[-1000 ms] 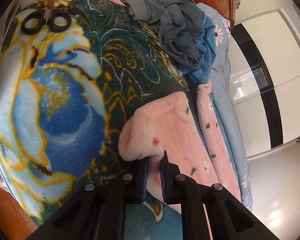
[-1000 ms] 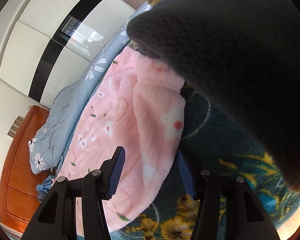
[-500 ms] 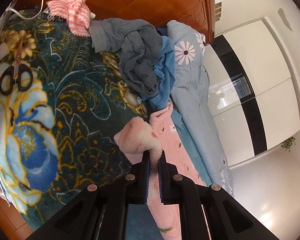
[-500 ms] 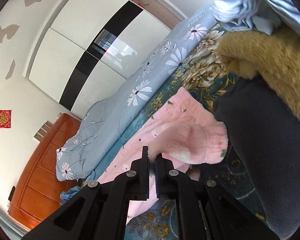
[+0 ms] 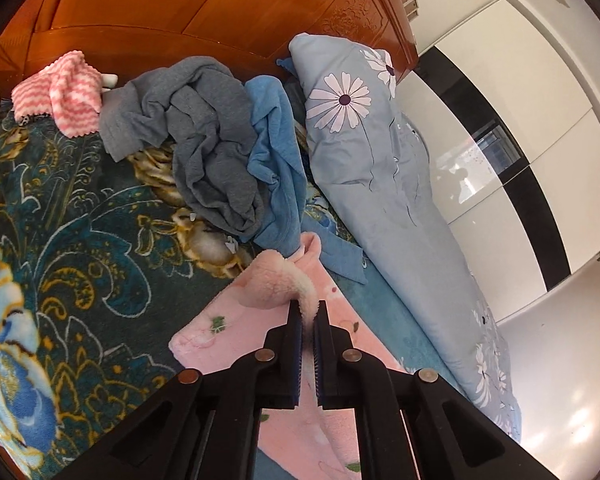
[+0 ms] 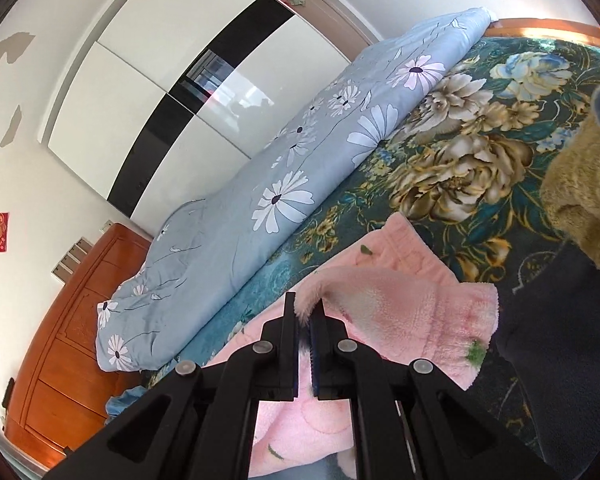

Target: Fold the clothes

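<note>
A pink fleece garment (image 5: 236,320) with small flower prints lies on the dark floral blanket (image 5: 80,240). My left gripper (image 5: 308,308) is shut on one folded-over edge of it and holds that edge lifted. My right gripper (image 6: 305,312) is shut on another edge of the same pink garment (image 6: 412,312), which curls over toward the right. Part of the garment is hidden under both grippers.
A heap of grey (image 5: 204,148) and blue (image 5: 276,168) clothes and a pink striped cloth (image 5: 60,96) lie by the wooden headboard (image 5: 180,12). A rolled blue flowered quilt (image 6: 284,192) runs along the bed. Dark (image 6: 560,340) and tan (image 6: 580,192) fleece items lie at the right.
The right gripper closed on the pink garment's edge, which it earlier straddled open. Both grippers have lifted their edges off the blanket; the views now look further across the bed.
</note>
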Demonstrator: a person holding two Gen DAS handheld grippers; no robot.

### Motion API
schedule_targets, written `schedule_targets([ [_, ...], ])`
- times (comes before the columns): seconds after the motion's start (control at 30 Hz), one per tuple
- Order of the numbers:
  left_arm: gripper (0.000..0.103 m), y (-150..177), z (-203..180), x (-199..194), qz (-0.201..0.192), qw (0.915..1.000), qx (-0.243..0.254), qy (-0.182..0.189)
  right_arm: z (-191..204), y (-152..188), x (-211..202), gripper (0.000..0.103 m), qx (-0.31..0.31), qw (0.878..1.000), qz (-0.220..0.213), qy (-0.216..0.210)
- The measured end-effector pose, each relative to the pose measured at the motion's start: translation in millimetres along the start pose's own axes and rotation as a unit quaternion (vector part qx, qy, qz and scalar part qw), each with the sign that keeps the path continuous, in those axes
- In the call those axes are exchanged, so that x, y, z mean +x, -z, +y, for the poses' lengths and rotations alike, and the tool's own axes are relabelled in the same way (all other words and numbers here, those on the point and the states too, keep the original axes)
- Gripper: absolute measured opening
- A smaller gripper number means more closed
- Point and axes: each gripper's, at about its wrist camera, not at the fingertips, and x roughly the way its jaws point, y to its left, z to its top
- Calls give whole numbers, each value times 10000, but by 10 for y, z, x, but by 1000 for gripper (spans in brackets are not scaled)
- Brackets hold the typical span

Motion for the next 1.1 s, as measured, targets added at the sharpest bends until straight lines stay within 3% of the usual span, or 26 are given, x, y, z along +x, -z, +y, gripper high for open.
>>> schedule_targets([
  [0.1, 5, -141, -274, 203, -60, 9997, 181, -134, 121, -202, 198, 4, -121, 9998, -23, 164],
  [0.23, 5, -320, -592, 773, 61, 9978, 424, -504, 207, -486, 697, 4, -254, 9981, 53, 567],
  [0.43, 5, -333, -639, 1843, 535, 9907, 711, -1032, 119, -635, 1657, 4, -463, 9887, 434, 1356],
  [0.57, 5, -268, -571, 2241, 765, 9842, 1021, -1224, -54, -552, 2096, 5, -592, 9800, 695, 1767],
  [0.7, 8, -233, -495, 2285, 1019, 9864, 1089, -696, -238, -456, 2312, 5, -434, 9758, 917, 1938],
  [0.8, 37, -263, -502, 2027, 944, 9888, 1134, -234, -197, -441, 2299, 7, -551, 9752, 900, 1944],
  [0.83, 49, -272, -497, 1897, 875, 9896, 1141, -75, -156, -448, 2269, 13, -598, 9760, 880, 1899],
  [0.9, 59, -276, -444, 1581, 655, 9915, 1119, 138, -50, -460, 2173, 43, -722, 9795, 792, 1706],
  [0.93, 64, -277, -399, 1434, 502, 9926, 1097, 111, 23, -452, 2103, 65, -815, 9814, 720, 1582],
  [0.97, 67, -260, -321, 1334, 403, 9936, 1054, 12, 101, -435, 2023, 70, -926, 9826, 648, 1475],
  [1.1, 71, -142, 53, 1066, 262, 9957, 815, -347, 399, -238, 1575, 71, -1445, 9830, 374, 1069],
])
